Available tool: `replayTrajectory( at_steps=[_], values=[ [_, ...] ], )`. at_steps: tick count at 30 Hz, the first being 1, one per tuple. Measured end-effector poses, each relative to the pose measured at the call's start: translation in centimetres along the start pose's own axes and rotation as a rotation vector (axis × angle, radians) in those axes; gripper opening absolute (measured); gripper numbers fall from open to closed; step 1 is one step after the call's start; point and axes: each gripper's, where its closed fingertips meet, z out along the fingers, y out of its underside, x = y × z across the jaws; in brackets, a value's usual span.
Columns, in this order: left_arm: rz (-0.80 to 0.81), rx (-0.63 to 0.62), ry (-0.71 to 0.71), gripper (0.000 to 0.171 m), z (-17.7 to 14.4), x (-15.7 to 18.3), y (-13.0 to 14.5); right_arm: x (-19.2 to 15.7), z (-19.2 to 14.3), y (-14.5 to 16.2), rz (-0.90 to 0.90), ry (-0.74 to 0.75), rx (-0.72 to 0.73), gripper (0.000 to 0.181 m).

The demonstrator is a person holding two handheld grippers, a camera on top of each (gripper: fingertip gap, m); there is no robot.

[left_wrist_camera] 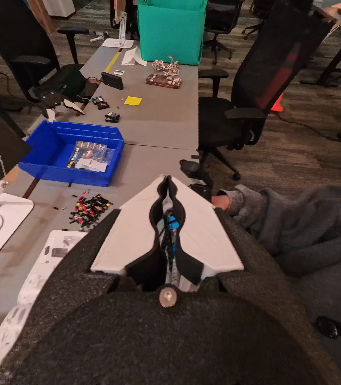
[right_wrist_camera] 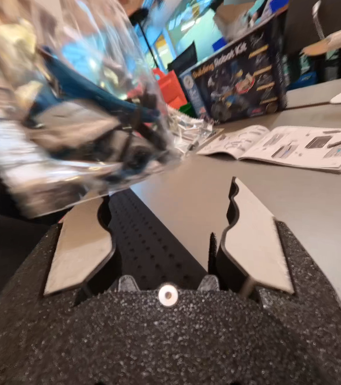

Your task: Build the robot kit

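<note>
Left wrist view: the left gripper (left_wrist_camera: 168,178) filled the lower centre of the frame, its fingertips pressed together at the tip and clenched on a clear plastic bag (left_wrist_camera: 168,233) of blue and black building parts, glimpsed in the gap between the fingers. It was raised over the near end of a grey table (left_wrist_camera: 157,125). At left of centre sat a blue bin (left_wrist_camera: 46,145) holding a printed packet in clear plastic and a white slip. A loose pile of small black, red and yellow pieces (left_wrist_camera: 90,210) lay just below the bin. At lower left lay an open booklet (left_wrist_camera: 57,245). A grey-sleeved arm (left_wrist_camera: 269,208) reached in from the right.

In the right wrist view, the right gripper (right_wrist_camera: 168,191) was released, jaws spread wide and holding nothing, low over the table edge. The same bag (right_wrist_camera: 78,116), badly blurred, hung at upper left, close above the left finger (right_wrist_camera: 82,243); contact could not be judged. At upper right stood a dark printed kit box (right_wrist_camera: 238,83), with the open booklet (right_wrist_camera: 290,145) lying below it.
</note>
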Motion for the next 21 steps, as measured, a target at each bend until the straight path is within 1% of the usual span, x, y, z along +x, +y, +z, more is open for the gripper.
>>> replayTrajectory(
  at_steps=[1,3,5,6,8,12,15,17,19,21],
  values=[
    [-0.016,0.011,0.032,0.000,0.1,0.4,-0.1,0.2,0.4,0.4,-0.029,0.004,-0.011,0.112],
    [-0.041,0.036,0.091,0.000,-0.1,1.3,-0.4,-1.3,0.4,-0.8,-0.161,-0.035,0.063,0.082],
    [-0.053,0.060,0.144,0.000,-0.6,2.1,-0.8,-2.2,0.2,-2.2,-0.330,0.018,0.122,0.082],
    [-0.054,0.065,0.165,0.000,-0.9,2.4,-0.9,-2.2,0.0,-2.8,-0.415,0.069,0.143,0.077],
    [-0.041,0.066,0.149,0.000,-1.3,2.0,-0.9,-2.6,-0.7,-3.9,-0.552,0.153,0.175,0.068],
    [-0.025,0.047,0.089,0.000,-2.4,0.2,0.1,-3.3,-2.6,-5.3,-0.766,0.314,0.225,0.064],
    [-0.049,0.017,0.075,0.000,-2.9,-1.2,2.2,-4.2,-4.4,-6.0,-0.898,0.400,0.280,0.061],
    [-0.080,-0.011,0.065,0.000,-2.6,-2.5,4.3,-4.6,-5.5,-6.1,-0.964,0.443,0.283,0.054],
    [-0.123,-0.040,0.059,0.000,-1.8,-4.2,6.9,-4.2,-6.2,-5.0,-1.002,0.451,0.188,0.044],
    [-0.180,-0.068,0.096,0.000,-0.1,-5.3,10.0,-3.1,-7.1,-3.7,-0.986,0.435,0.071,0.039]
  ],
)
